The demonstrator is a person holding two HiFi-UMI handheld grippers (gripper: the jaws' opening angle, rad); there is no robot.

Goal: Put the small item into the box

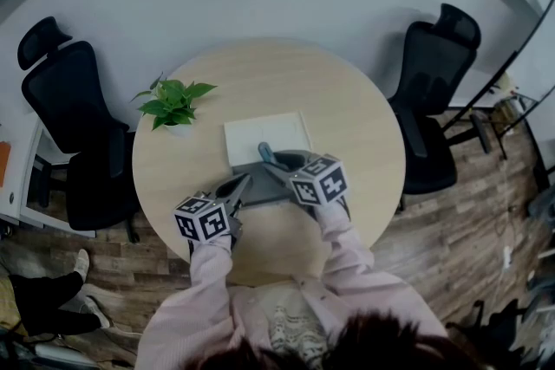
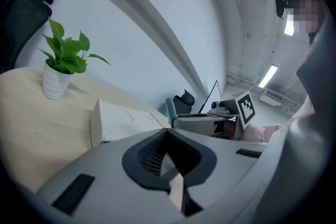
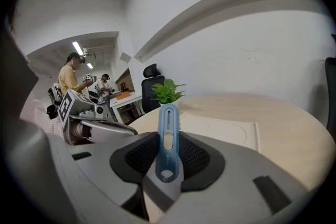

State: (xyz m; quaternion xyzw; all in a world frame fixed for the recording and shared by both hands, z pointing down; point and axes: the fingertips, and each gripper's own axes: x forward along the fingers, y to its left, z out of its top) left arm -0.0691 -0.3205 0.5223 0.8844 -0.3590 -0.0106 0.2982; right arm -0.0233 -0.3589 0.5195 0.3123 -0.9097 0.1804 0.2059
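A slim blue tool (image 3: pixel 167 140) with a slot and a hole stands upright between the jaws of my right gripper (image 3: pixel 166 134), which is shut on it. In the head view the blue tool (image 1: pixel 265 153) sticks up at the near edge of the flat white box (image 1: pixel 267 137), whose lid lies closed. My right gripper (image 1: pixel 270 165) points at the box from the near right. My left gripper (image 1: pixel 243 185) sits beside it on the near left. In the left gripper view my left gripper (image 2: pixel 167 132) has its jaws together with nothing between them, just short of the white box (image 2: pixel 121 120).
A small potted plant (image 1: pixel 173 104) stands on the round wooden table (image 1: pixel 347 108) left of the box. Black office chairs (image 1: pixel 65 91) flank the table on both sides. People stand far off in the right gripper view.
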